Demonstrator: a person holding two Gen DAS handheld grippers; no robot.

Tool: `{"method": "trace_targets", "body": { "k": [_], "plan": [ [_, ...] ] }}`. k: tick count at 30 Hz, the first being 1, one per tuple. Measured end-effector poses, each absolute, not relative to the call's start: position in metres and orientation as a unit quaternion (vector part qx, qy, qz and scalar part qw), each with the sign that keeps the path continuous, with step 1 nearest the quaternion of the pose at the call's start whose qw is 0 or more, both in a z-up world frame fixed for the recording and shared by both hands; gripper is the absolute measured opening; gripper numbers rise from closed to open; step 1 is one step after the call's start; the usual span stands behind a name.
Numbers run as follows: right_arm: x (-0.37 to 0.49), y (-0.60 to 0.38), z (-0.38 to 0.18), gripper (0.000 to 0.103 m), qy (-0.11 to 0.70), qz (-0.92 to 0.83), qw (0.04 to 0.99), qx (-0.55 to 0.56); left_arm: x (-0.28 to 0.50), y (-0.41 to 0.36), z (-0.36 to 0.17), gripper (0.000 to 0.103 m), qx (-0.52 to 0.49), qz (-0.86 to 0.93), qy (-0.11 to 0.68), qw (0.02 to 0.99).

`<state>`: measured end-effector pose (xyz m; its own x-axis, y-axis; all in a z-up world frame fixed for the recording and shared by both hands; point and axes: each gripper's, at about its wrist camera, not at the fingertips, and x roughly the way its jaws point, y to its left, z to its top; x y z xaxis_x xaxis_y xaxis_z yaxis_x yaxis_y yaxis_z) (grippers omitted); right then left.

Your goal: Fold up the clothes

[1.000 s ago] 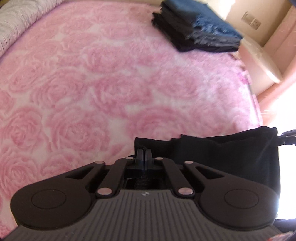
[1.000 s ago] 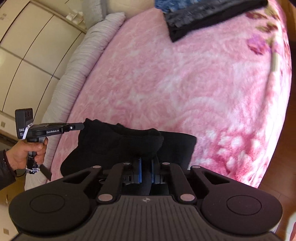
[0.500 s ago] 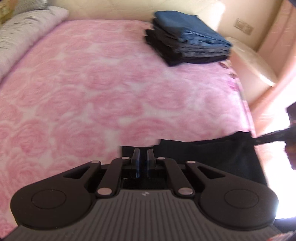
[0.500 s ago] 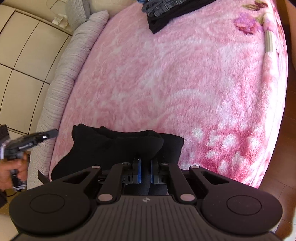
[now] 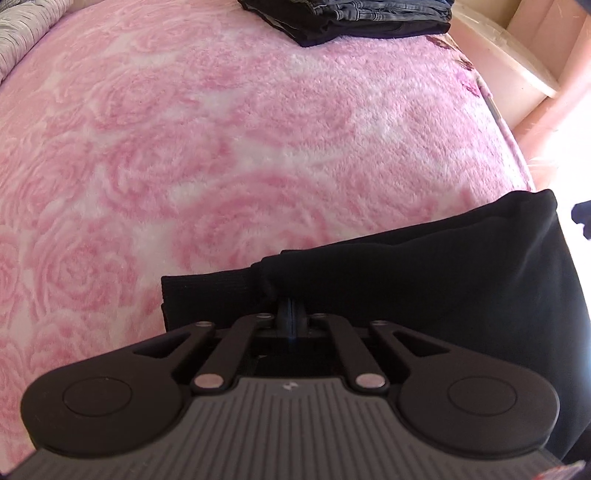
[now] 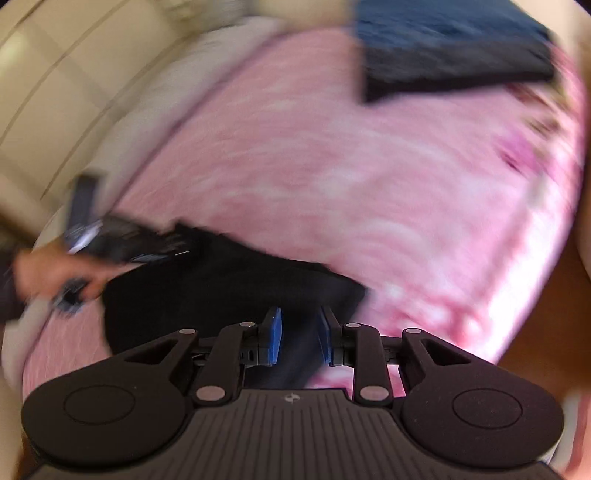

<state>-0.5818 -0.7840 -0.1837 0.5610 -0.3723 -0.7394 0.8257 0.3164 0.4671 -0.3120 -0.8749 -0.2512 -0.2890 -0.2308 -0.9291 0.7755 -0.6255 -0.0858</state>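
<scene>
Change: since the earlier frames the black garment has been drawn lower and nearer in the left wrist view, and the folded stack has been pushed up to the top edge of that view; the right gripper's jaws have just been opening, and the cloth seen clamped in them earlier is no longer pressed.
Bed: a pink rose-patterned blanket is spread over the whole surface; a grey striped pillow is seen at its far left edge.
Black garment: it is laid at the near edge of the bed, toward the near right corner in the left wrist view, bunched into thick folds.
Folded stack: dark jeans and black clothes are piled at the far edge of the bed, well apart from the black garment.
Left gripper: the fingers are pressed together, and a fold of the black garment is pinched between them.
Right gripper: the blue pads are held apart, with the black garment seen below the gap and not squeezed; this view is blurred.
Left hand: it is seen blurred at the left side of the right wrist view, wrapped around the gripper handle.
</scene>
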Motion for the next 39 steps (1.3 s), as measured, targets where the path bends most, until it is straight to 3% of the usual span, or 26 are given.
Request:
{"method": "trace_targets", "body": {
  "k": [4,7,10,16,18,25,30,35,37,38,39],
  "plan": [
    [-0.549,-0.8,-0.2,0.027,0.297,-0.365,0.79,0.392,-0.311,-0.879,-0.255,0.002,0.491,-0.754,0.282,0.334],
    [-0.552,-0.818,-0.227,0.0,0.326,-0.376,0.77,0.399,-0.313,-0.884,-0.258,0.003,0.49,-0.752,0.284,0.338],
    [-0.581,-0.83,-0.249,0.0,0.297,-0.379,0.745,0.462,-0.313,-0.889,-0.259,0.003,0.484,-0.749,0.296,0.344],
    [-0.6,-0.815,-0.235,0.0,0.304,-0.404,0.717,0.48,-0.302,-0.887,-0.235,0.002,0.487,-0.741,0.283,0.365],
    [-0.604,-0.807,-0.224,0.015,0.307,-0.412,0.71,0.481,-0.292,-0.882,-0.219,0.005,0.491,-0.733,0.269,0.386],
    [-0.563,-0.775,-0.186,0.02,0.286,-0.328,0.769,0.469,-0.259,-0.818,-0.17,0.006,0.476,-0.751,0.268,0.37],
    [-0.525,-0.744,-0.203,0.023,0.314,-0.282,0.783,0.457,-0.25,-0.775,-0.21,0.01,0.519,-0.733,0.258,0.356],
    [-0.531,-0.714,-0.22,0.0,0.343,-0.319,0.772,0.43,-0.249,-0.784,-0.244,0.011,0.493,-0.742,0.246,0.381],
    [-0.542,-0.702,-0.214,0.0,0.339,-0.35,0.759,0.432,-0.252,-0.787,-0.245,0.011,0.491,-0.748,0.23,0.384],
    [-0.545,-0.695,-0.207,0.012,0.338,-0.363,0.756,0.427,-0.251,-0.784,-0.24,0.011,0.491,-0.749,0.222,0.387],
    [-0.543,-0.685,-0.199,0.015,0.336,-0.37,0.758,0.419,-0.251,-0.782,-0.236,0.011,0.491,-0.749,0.213,0.39]
  ]
}}
